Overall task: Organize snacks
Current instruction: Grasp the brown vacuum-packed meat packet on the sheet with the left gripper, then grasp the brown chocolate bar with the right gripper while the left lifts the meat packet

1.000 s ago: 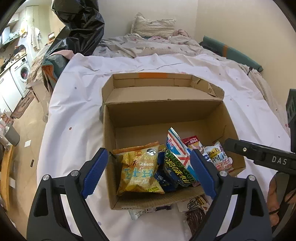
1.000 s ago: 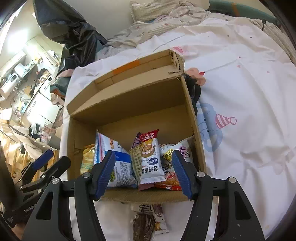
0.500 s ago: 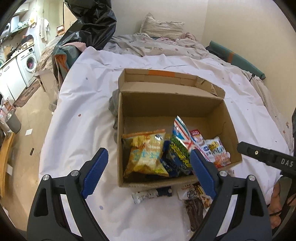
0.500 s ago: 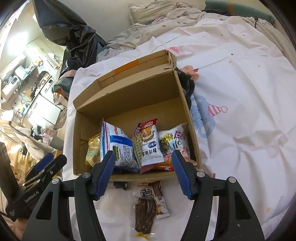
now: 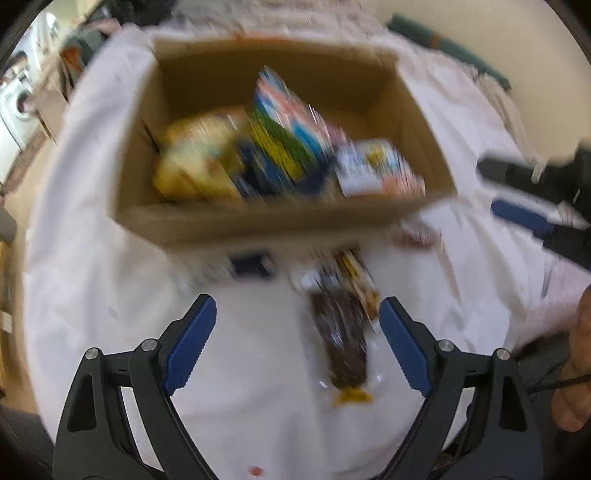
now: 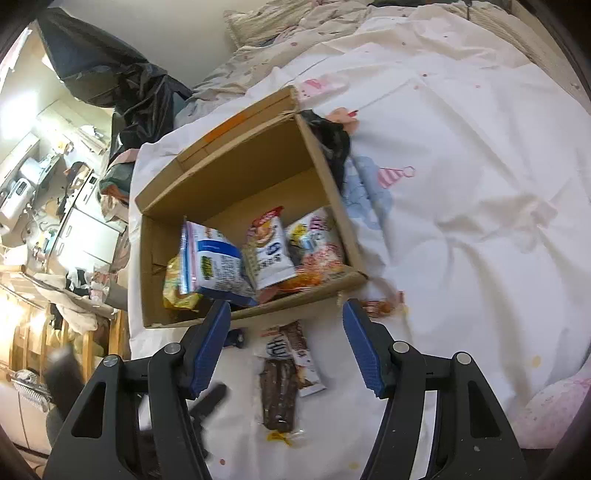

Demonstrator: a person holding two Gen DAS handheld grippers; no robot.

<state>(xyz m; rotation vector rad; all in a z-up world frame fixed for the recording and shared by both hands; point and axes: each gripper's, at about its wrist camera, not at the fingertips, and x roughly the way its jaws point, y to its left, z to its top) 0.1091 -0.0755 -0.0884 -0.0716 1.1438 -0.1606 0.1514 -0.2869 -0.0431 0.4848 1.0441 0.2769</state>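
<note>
An open cardboard box (image 6: 173,206) (image 5: 258,221) on the white bed sheet holds several snack bags, among them a yellow one (image 5: 195,162) and a blue-and-white one (image 6: 214,266). Loose in front of the box lie a dark brown snack pack (image 6: 277,391) (image 5: 343,347), a white-and-brown pack (image 6: 291,347) and a small dark blue pack (image 6: 234,338). My left gripper (image 5: 295,339) is open and empty above the sheet, with the brown pack between its fingers' lines. My right gripper (image 6: 286,347) is open and empty above the same packs. The left wrist view is motion-blurred.
A small orange wrapper (image 6: 376,306) lies by the box's near right corner. A dark cloth (image 6: 332,144) lies against the box's right wall. A black plastic bag (image 6: 122,85) and pillows (image 6: 266,22) sit at the head of the bed; the bed's left edge drops to a cluttered floor.
Both grippers have pulled back toward me from the box and tilted down; the loose packs in front of the box have come into fuller view. Both grippers stay open.
</note>
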